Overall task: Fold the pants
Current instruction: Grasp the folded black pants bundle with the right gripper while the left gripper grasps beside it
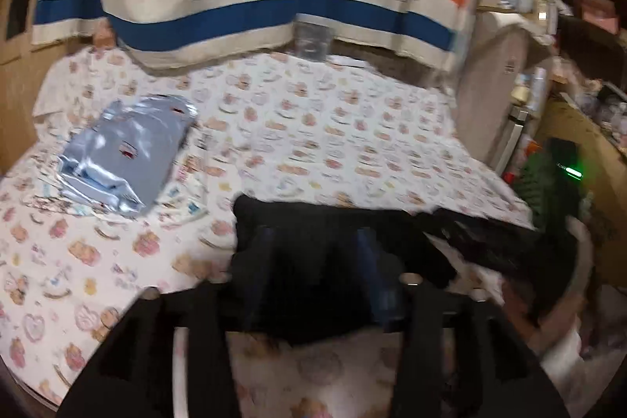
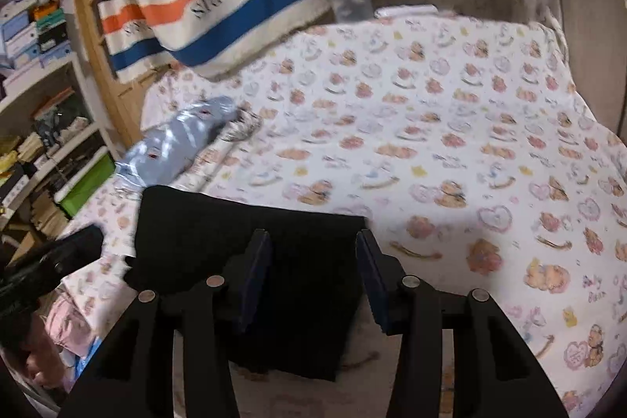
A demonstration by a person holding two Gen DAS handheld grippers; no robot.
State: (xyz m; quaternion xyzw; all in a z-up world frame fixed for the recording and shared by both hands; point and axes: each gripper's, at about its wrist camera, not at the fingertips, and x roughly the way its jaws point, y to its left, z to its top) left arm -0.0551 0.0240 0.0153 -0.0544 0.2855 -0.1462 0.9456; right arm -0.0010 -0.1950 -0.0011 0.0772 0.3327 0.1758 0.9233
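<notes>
Black pants (image 2: 250, 241) lie folded on the printed bedsheet (image 2: 450, 143), directly under both grippers; right gripper (image 2: 313, 277) nearer — jaws apart, straddling them; left gripper (image 1: 317, 273) likewise apart, gripping nothing

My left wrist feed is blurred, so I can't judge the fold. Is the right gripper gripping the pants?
Observer: No. The right gripper is open; the black pants lie under its spread fingers.
Operator: Is the fold tidy on that side?
Observer: Its far edge runs straight, and the cloth lies flat on the bedsheet.
Operator: Anything beside the bed there?
Observer: Shelves holding a green bin, left of the bed.
</notes>
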